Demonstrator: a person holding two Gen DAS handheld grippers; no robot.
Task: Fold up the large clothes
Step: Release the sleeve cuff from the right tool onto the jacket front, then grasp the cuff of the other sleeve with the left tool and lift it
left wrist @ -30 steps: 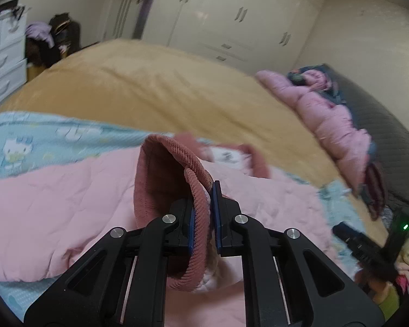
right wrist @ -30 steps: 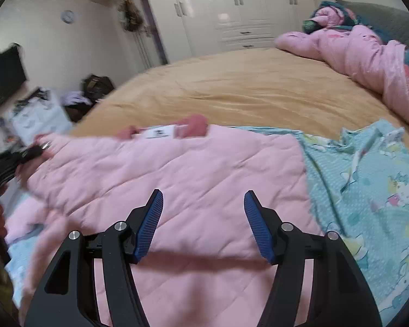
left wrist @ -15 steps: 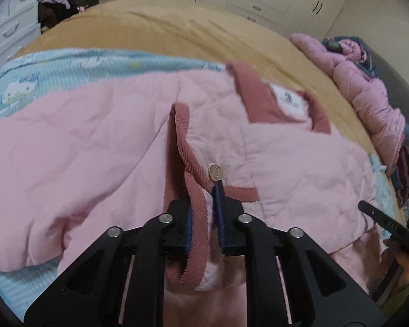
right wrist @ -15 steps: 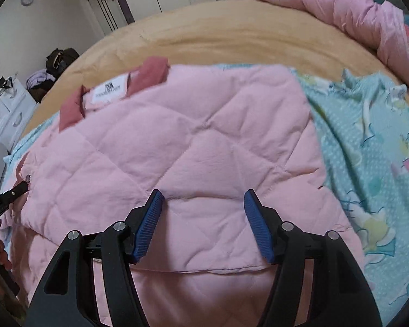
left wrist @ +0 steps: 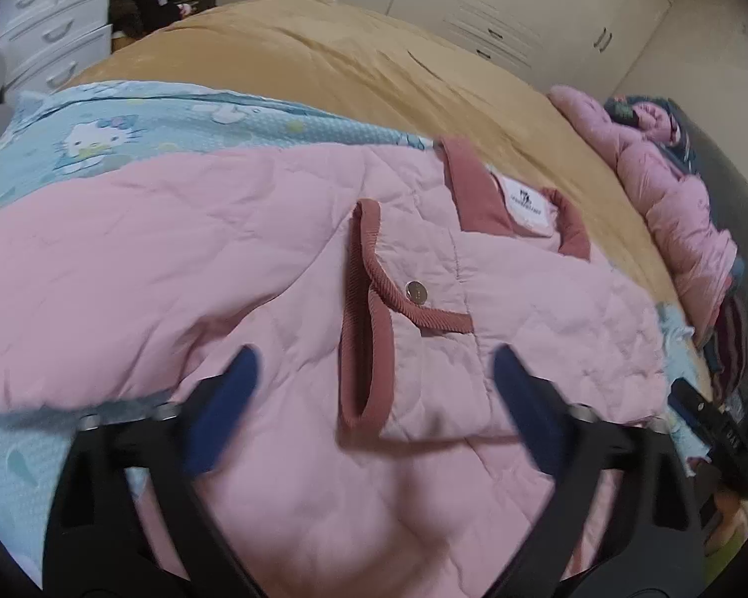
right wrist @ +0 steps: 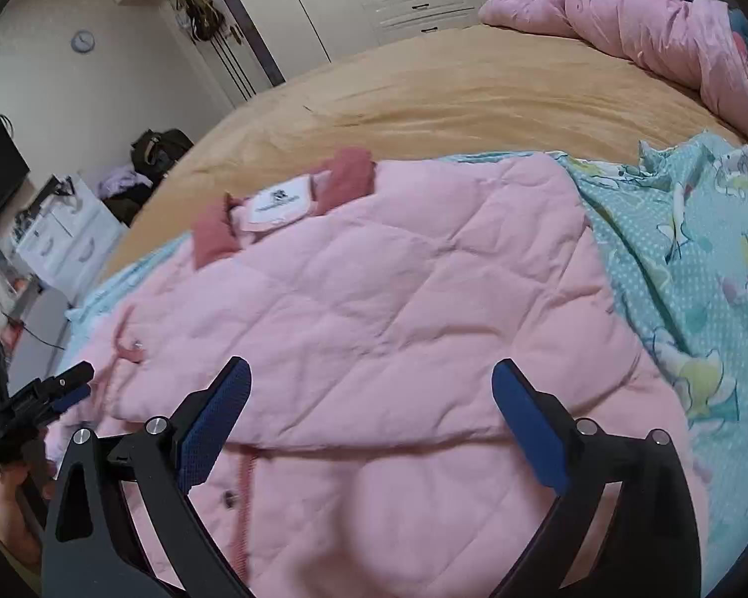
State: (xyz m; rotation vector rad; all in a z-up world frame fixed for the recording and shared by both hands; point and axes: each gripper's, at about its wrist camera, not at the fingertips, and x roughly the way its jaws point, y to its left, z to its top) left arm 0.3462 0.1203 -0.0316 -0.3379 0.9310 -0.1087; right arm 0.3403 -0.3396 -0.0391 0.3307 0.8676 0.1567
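Note:
A pink quilted jacket (left wrist: 174, 259) (right wrist: 374, 274) lies spread on the bed, its dark-pink collar with a white label (left wrist: 523, 204) (right wrist: 279, 202) at the far end. One sleeve is folded across the body, and its ribbed dark-pink cuff (left wrist: 359, 299) rests there beside a metal snap (left wrist: 416, 292). My left gripper (left wrist: 374, 364) hovers just over that cuff with its jaws opening wide, the pads clear of the cloth. My right gripper (right wrist: 371, 369) hangs above the jacket's lower half, jaws also opening, with only flat fabric below them. Each gripper shows at the edge of the other's view.
A teal cartoon-print sheet (left wrist: 99, 129) (right wrist: 698, 249) lies under the jacket on a tan bedspread (left wrist: 374, 65). A bunched pink duvet (left wrist: 673, 199) (right wrist: 648, 25) sits by the headboard. White drawers (left wrist: 50, 25) and a wardrobe (left wrist: 498, 0) stand beyond the bed.
The left gripper carried the cuff down onto the jacket's body and let it go, its jaws spreading wide. The right gripper's jaws also widened.

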